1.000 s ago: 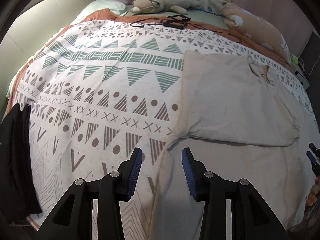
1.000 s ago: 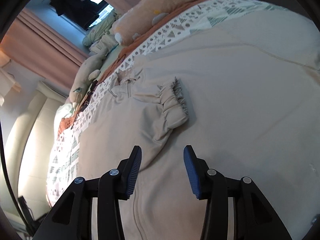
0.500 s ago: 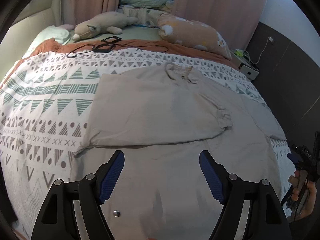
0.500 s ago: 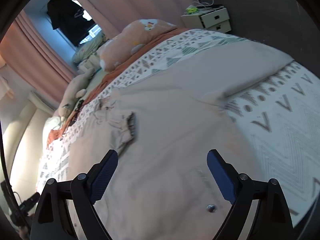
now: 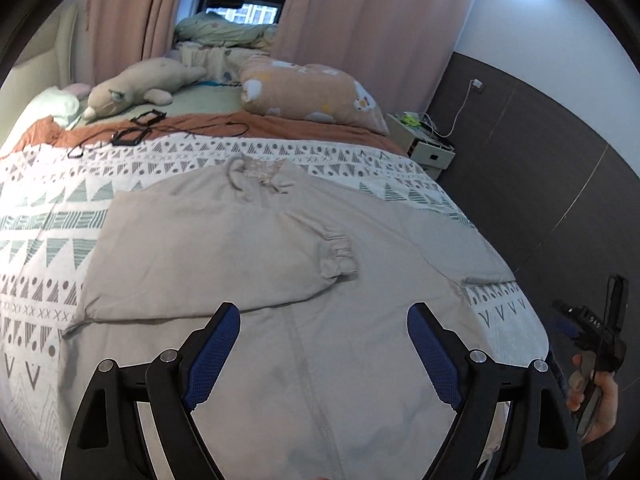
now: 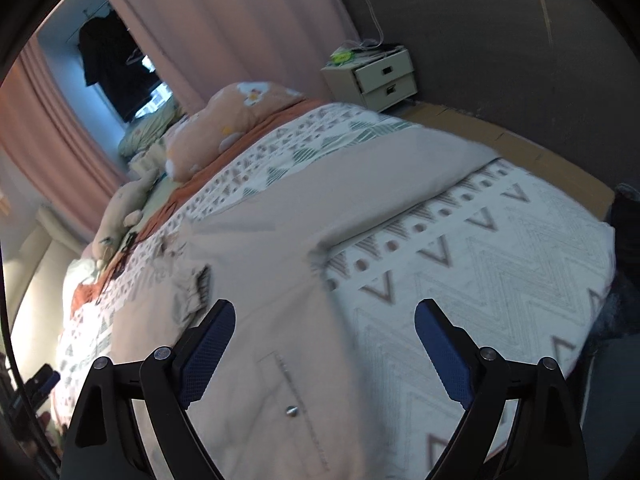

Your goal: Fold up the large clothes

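Left wrist view shows the left gripper (image 5: 323, 350) opening wider with nothing held, the right gripper (image 6: 324, 350) spread and empty, both pulled back from the beige jacket (image 5: 224, 248), its sleeve apparently folded across mid-bedspread (image 5: 44, 216).

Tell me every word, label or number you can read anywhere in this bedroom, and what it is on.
Small white lettering on the right gripper, seen in the left wrist view: too small to read for sure.
Print at the collar of the beige garment: a blurred pattern, no legible words.
Bedspread: triangles, dots and crosses only, no text.
Nightstand and pillow: no readable text.
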Demonstrator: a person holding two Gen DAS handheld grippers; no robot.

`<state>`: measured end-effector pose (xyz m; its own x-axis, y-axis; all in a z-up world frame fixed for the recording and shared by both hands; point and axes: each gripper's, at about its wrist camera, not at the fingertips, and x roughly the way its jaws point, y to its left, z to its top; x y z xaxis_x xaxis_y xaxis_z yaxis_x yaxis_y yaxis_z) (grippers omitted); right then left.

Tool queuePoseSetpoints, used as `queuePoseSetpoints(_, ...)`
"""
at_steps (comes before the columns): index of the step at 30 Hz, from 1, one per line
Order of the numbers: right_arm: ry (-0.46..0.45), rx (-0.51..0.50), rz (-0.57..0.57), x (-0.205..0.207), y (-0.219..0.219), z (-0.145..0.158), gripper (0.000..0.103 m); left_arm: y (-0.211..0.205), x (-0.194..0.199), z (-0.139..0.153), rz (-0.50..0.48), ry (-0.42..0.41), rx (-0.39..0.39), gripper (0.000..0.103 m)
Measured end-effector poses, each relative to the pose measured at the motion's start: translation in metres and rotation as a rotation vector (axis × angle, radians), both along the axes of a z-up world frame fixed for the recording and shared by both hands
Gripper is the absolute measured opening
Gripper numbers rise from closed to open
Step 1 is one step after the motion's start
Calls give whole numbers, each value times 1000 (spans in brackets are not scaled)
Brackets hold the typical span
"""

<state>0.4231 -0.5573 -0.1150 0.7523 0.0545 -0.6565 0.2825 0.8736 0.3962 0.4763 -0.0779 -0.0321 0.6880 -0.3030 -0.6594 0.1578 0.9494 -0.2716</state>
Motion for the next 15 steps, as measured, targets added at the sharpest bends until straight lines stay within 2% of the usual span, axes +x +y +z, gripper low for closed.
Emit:
queuePoseSetpoints(3,-26,51,-26,-8,-29,0,90,-20,-2,1,-7,-24,17,86)
queuePoseSetpoints(5,-38,132,-37,-11,-51,-5,82,-31,0,-1,-9,-24,11,86)
queuePoseSetpoints(6,-35,152,-41,-10,-59,-8,75,-35,1,-2,-13,-26,4,86)
queuePoseSetpoints(7,-31,162,-49,-9,-68,-10,71,-39,1,-3,-16,-31,-1,86)
queuePoseSetpoints(9,-33,163,-62,-7,-80,-12,69,-46,2,-6,-9,-31,4,86)
queuePoseSetpoints(11,-37,152,-76,-1,-90,-16,65,-50,2,-9,31,-30,13,86)
queuePoseSetpoints(13,-32,165,-93,6,-102,-23,47,-53,6,-10,35,-41,4,86)
queuePoseSetpoints(15,-18,188,-111,17,-114,-32,42,-55,10,-11,43,-47,12,86)
